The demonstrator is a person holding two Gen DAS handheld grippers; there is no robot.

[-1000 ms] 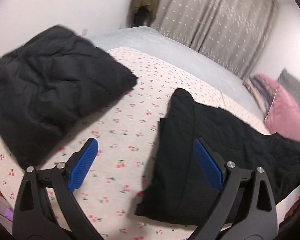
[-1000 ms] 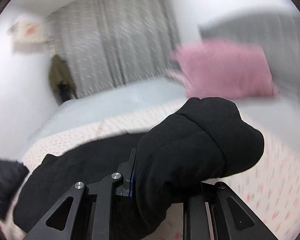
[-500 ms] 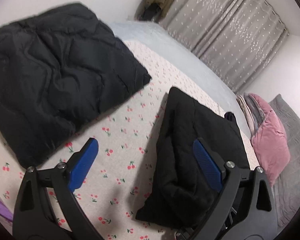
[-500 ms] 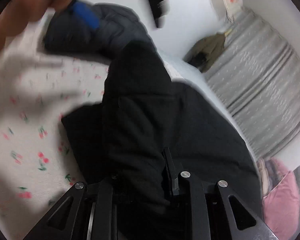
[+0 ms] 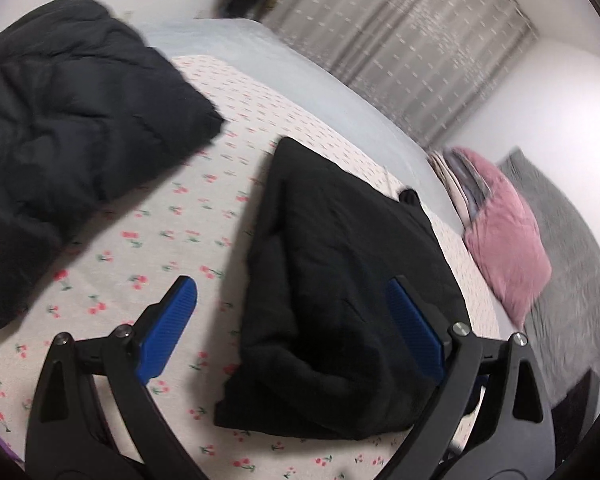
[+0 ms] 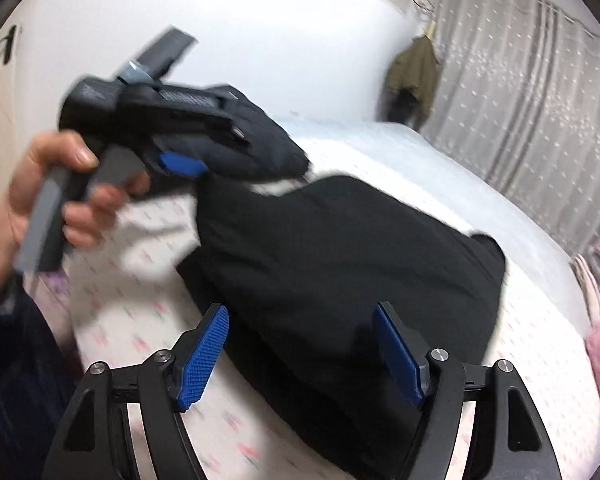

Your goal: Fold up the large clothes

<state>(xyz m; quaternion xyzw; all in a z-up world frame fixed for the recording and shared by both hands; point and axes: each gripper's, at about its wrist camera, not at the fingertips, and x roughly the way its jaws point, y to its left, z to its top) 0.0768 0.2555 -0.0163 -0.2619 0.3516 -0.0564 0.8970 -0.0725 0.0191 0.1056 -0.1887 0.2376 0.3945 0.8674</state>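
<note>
A black garment (image 5: 340, 280) lies folded in a thick bundle on the cherry-print bed sheet (image 5: 148, 240). It also shows in the right wrist view (image 6: 340, 264). My left gripper (image 5: 292, 320) is open and empty, hovering above the garment's near left edge. My right gripper (image 6: 300, 352) is open and empty, just above the garment's near side. The left gripper also shows in the right wrist view (image 6: 180, 160), held in a hand at the left.
A second folded black puffy garment (image 5: 68, 128) lies on the bed to the left. A pink pillow (image 5: 504, 232) and a grey pillow (image 5: 572, 280) sit at the right. Grey curtains (image 6: 532, 112) and a hanging olive jacket (image 6: 412, 76) stand behind the bed.
My right gripper was shut on the black garment's end and carried it over onto the rest. It has now opened and let go. The left gripper stayed open, shifting slightly.
</note>
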